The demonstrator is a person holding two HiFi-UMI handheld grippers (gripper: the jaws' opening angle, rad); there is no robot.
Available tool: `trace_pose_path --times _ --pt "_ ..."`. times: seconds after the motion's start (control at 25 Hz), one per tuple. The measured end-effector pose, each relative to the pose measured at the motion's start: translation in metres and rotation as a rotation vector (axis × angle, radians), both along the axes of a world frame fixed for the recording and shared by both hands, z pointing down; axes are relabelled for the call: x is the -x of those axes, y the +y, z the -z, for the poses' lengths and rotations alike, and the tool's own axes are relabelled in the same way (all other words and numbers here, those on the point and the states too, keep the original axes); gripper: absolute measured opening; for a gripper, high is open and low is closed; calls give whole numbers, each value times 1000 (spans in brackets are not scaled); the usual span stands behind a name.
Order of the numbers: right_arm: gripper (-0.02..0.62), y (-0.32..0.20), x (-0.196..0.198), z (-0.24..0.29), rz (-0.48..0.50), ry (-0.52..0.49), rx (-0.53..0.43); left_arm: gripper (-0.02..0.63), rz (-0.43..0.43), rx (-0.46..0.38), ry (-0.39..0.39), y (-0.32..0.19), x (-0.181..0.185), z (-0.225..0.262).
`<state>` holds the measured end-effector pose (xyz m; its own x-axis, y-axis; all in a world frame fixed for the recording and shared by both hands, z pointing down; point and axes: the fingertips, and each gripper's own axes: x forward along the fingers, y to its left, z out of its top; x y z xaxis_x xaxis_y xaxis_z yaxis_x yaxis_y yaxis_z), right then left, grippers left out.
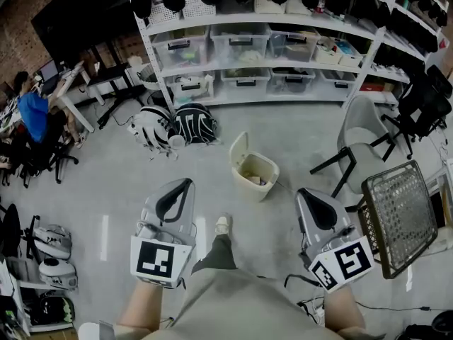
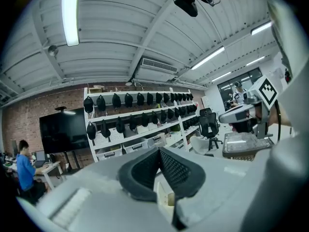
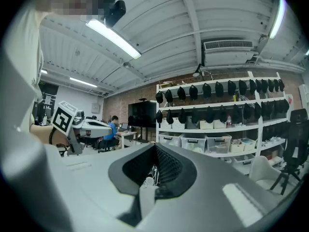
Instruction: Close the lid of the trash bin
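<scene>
Lid (image 1: 239,149) stands tipped up at the back of the trash bin (image 1: 256,176), which sits on the grey surface ahead, well apart from both tools. It is probably light, stiff plastic, so nudging its top edge should do. Left tool (image 1: 182,187) and right tool (image 1: 308,195) both have their jaws together, holding nothing.

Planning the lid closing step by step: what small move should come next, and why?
Probably bring the left claw forward toward the lid of the trash bin. The lid stands upright and open on the bin's left side in the head view. Both the left claw and the right claw are shut, empty and well short of it.
</scene>
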<state>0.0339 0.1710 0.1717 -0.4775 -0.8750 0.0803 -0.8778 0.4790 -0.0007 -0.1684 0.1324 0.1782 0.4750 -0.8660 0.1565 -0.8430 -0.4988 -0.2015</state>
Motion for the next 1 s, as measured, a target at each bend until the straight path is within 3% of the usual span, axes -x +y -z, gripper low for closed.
trace_pose_path --times 0.32,0.52,0.68,0.8,1.0 --pt "3 -113 12 -25 -48 7 81 3 -42 48 -13 -123 10 -12" --pt "3 -191 18 -41 -101 14 147 3 -108 63 -72 -208 14 -26" --pt "3 -250 23 -54 -138 11 189 3 -148 102 -75 -273 12 -40" --pt "3 -284 24 -64 -170 21 215 3 -210 92 -113 -312 9 -49" --pt "3 -323 17 -78 -211 17 253 3 -241 130 -126 -357 7 -67"
